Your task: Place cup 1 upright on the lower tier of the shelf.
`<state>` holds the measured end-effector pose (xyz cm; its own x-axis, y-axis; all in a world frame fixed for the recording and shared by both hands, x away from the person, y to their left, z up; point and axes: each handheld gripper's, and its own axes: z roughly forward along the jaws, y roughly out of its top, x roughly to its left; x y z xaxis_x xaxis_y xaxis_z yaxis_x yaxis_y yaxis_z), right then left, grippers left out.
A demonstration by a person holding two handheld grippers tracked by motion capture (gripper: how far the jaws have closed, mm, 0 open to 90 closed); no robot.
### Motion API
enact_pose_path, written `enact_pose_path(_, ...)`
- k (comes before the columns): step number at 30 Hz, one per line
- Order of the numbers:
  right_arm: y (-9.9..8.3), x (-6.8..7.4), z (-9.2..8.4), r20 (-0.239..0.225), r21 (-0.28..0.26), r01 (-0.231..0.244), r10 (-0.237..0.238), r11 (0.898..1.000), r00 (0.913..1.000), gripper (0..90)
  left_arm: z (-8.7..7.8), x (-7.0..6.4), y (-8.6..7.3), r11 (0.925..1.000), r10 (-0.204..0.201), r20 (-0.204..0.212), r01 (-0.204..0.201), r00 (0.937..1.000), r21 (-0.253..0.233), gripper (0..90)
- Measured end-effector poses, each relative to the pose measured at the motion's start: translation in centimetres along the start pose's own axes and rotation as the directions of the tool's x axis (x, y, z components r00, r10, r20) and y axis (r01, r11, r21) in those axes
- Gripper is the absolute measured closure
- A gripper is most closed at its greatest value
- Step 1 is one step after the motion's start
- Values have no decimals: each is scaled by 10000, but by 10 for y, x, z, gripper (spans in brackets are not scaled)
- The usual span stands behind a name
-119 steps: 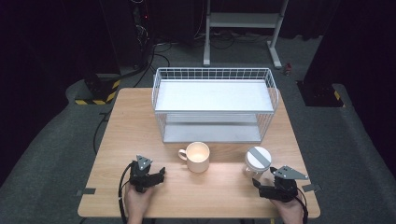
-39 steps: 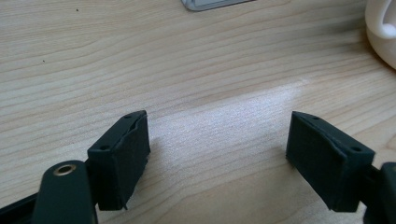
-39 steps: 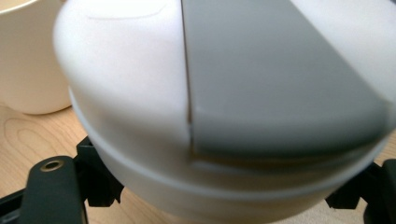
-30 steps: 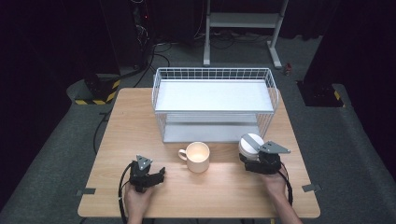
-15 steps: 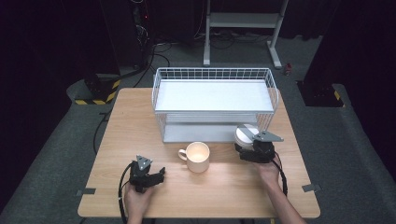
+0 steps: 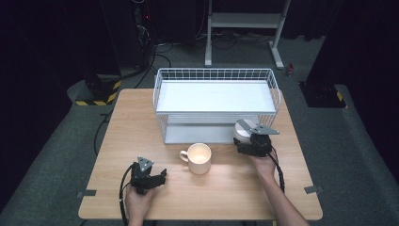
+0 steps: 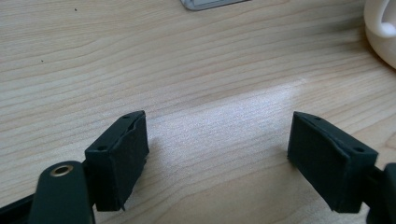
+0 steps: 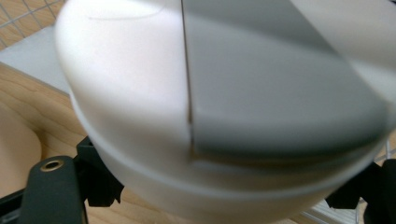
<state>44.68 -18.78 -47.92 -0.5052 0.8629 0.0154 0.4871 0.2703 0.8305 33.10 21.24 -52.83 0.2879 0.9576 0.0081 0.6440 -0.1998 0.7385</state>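
Observation:
A white cup with a grey lid is held tilted and off the table, just in front of the wire basket's right end. My right gripper is shut on it. In the right gripper view the cup sits close to the camera between the black fingers of that gripper. A cream mug stands at the table's middle, handle to the left. My left gripper rests open near the front left edge. Its jaws are wide apart over bare wood, and the mug is at upper right.
The white wire basket has a flat white base and stands at the back of the wooden table. Its grey base lies behind the cup. Cables trail from both grippers over the table's front edge.
My right gripper has closed on the lidded cup, lifted it and carried it away from the front edge toward the basket's right front. The left gripper has stayed still.

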Motion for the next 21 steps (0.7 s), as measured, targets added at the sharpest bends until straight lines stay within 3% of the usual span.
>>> enact_pose_path(9,5,1,9,171,84,-45,44,10000,9998,186,0,0,0,10000,-8,4,8,10000,5,205)
enact_pose_path(21,8,-1,20,364,-191,-19,26,9998,9993,187,0,0,0,10000,-1,-3,1,10000,9,206)
